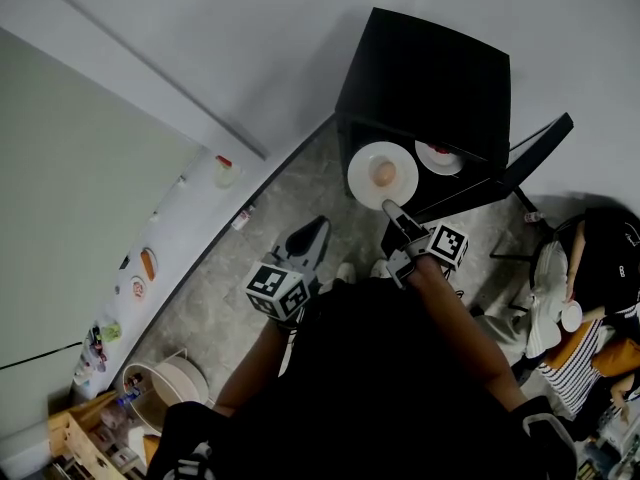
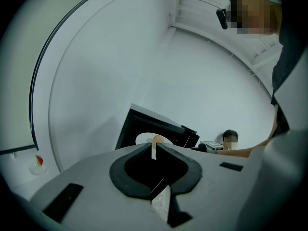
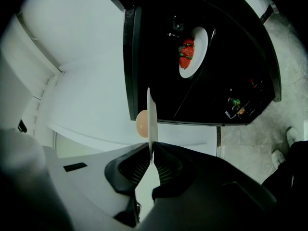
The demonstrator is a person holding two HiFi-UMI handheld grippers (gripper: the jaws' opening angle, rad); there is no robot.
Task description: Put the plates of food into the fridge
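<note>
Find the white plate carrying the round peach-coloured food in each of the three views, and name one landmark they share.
Head view: plate upper centre, before the fridge, right tongs on its near rim.
Left gripper view: plate lower centre, just beyond the left tongs.
Right gripper view: plate centre, edge-on, clamped in the right tongs.
Shared landmark: the black fridge.

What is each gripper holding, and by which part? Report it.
The right gripper is shut on the near rim of the white plate carrying a round food item. The left gripper holds nothing, jaws together.
</note>
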